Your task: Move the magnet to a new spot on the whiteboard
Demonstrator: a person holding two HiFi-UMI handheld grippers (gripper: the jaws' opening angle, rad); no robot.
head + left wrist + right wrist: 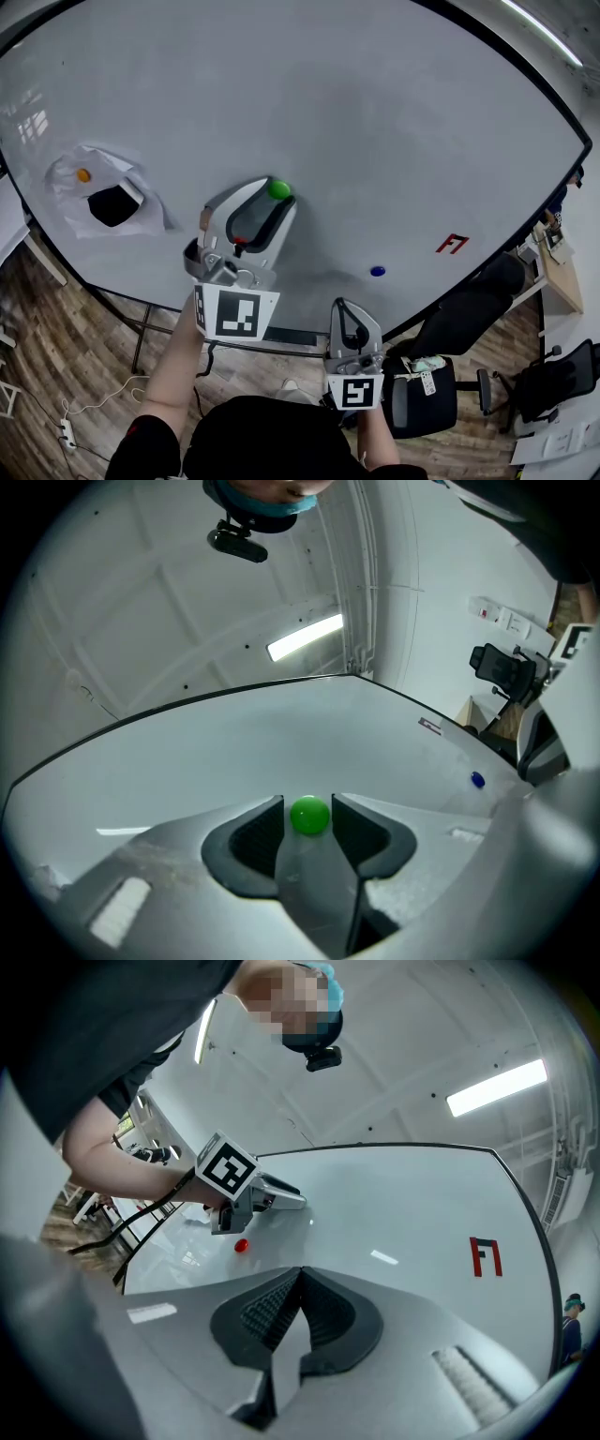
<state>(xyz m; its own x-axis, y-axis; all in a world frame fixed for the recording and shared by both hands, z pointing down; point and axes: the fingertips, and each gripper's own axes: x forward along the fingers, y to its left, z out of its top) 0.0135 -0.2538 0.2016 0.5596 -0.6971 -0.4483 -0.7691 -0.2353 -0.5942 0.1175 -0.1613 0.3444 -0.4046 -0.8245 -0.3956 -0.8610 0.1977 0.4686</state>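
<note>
here we are at the whiteboard (375, 122), and the green magnet (309, 816) is sitting on the board's surface, right between the fingers (258, 832) of the left gripper (272, 200). those fingers stand apart, with a sliver of daylight on either side of the magnet, so nothing is clamped at this instant. the right gripper (298, 1274) hangs low by the board's bottom edge, fingers pressed together on nothing at all, well away from the action.

how far along? hard call. the magnet is on the board and not gripped, which fits either a pick-up about to happen or a set-down just finished; these views alone don't settle which. if it's the former, the grip, the carry and the placing are all left.

a red magnet (241, 1245) sits just under the left gripper's body, and a blue magnet (377, 271) lies off to the right, both untouched. whether the green magnet's base is flush against the board can't be made out, since the fingers crowd around it.
</note>
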